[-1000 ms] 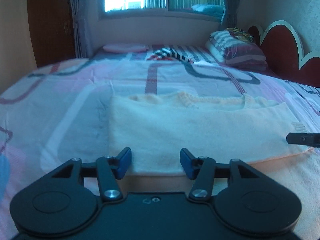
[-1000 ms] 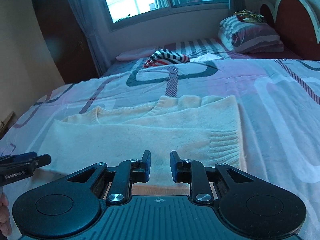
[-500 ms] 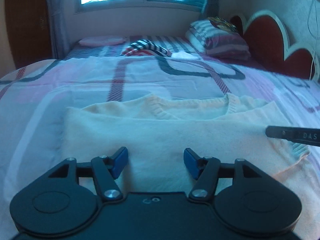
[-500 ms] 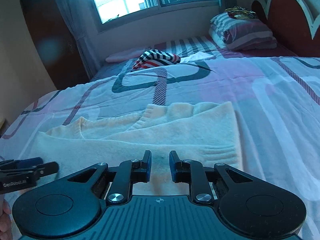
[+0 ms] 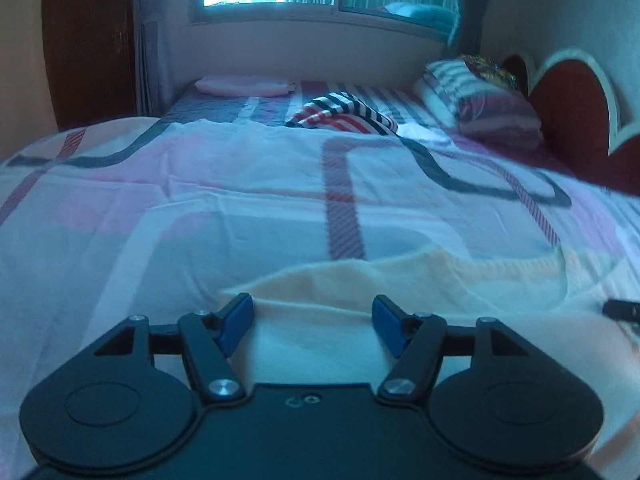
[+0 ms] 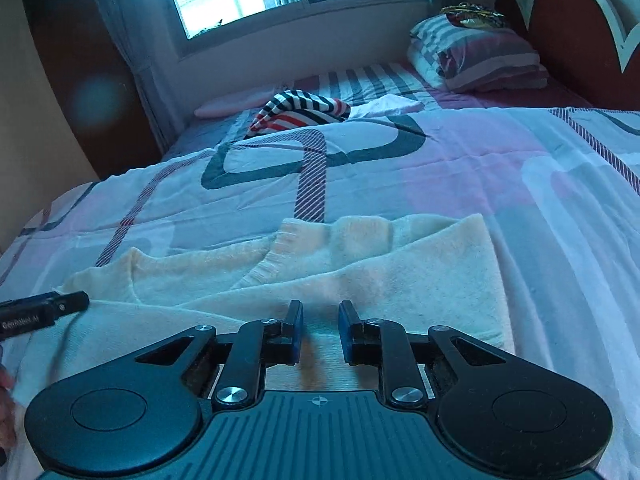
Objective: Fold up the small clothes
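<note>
A cream knit sweater (image 6: 360,264) lies partly folded on the bed, its ribbed collar toward the window. In the left wrist view the sweater (image 5: 400,280) fills the near right. My left gripper (image 5: 312,320) is open wide, low over the sweater's near left part, nothing between its blue pads. My right gripper (image 6: 319,328) is open with a narrow gap, low over the sweater's near right part, empty. The tip of the left gripper shows at the left edge of the right wrist view (image 6: 44,314). The right gripper's tip shows at the right edge of the left wrist view (image 5: 622,309).
The bed (image 6: 460,168) has a pink, white and grey patterned cover. A striped garment (image 6: 300,114) lies bunched near the far end. Striped pillows (image 6: 480,56) lean by the red headboard (image 6: 572,24) at the right. A window and curtains stand behind.
Both grippers have moved forward and lower over the sweater. The left view has swung left, so less of the sweater shows. The right gripper's gap has widened slightly.
</note>
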Tool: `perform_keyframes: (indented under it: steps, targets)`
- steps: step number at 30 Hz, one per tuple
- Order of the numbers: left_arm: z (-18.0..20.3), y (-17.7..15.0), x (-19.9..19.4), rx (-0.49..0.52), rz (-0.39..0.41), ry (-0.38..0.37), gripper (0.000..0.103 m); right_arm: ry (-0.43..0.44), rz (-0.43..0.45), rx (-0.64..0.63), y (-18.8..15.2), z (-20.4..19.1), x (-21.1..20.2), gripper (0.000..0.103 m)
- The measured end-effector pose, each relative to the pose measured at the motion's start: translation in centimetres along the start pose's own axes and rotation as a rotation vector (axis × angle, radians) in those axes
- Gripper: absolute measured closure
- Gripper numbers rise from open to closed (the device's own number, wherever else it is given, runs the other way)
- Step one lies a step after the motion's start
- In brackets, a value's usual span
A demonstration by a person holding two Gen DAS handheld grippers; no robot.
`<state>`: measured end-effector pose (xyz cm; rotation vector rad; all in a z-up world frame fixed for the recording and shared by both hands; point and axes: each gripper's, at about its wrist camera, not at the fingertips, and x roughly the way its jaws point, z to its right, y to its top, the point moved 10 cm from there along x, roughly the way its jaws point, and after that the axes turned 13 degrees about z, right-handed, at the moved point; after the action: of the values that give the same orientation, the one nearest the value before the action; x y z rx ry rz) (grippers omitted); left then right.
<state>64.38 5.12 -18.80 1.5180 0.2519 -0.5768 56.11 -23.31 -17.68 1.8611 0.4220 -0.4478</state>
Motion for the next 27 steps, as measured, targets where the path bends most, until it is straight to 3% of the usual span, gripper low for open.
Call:
perform_keyframes:
  steps: [4,6,7,11,14,17,21,24,27]
  targets:
    - [-1.1,1.2,-1.9,0.0,0.02,0.072,0.044,-0.003,0.028,0.013,0.8,-0.2,-0.9,0.083]
    - [0.6,1.5,-3.5,-0.031,0.049,0.032,0.041,0.041,0.036,0.014,1.1,-2.0,-1.0,0.083]
    - [2.1,1.4,-4.1,-0.008,0.056,0.012,0.036,0.076,0.034,-0.004,1.0,-3.6,-0.8,0.083]
    - [7.7,0.1,-4.5,0.074,0.045,-0.061,0.035,0.188,-0.01,-0.045,-0.3,-8.8,0.0,0.083]
    - [8.3,-1.6,-3.9,0.089,0.005,-0.057,0.035,0.193,-0.049,-0.079,-1.7,-9.6,0.4,0.083]
    - [6.1,-2.5,-4.2,0.08,0.001,-0.026,0.035,0.132,-0.03,-0.07,-1.4,-6.5,-0.4,0.083]
    - [3.4,-2.9,-5.2,0.083,-0.001,0.017,0.032,-0.057,-0.004,-0.031,-0.4,2.0,-2.6,0.083]
    - [3.1,-2.9,-5.4,0.068,0.001,0.001,0.032,-0.047,-0.002,0.048,0.2,5.6,-4.1,0.083]
    - [4.4,-2.3,-6.1,0.106,0.007,0.011,0.037,-0.055,0.024,0.03,1.1,5.6,-5.4,0.083]
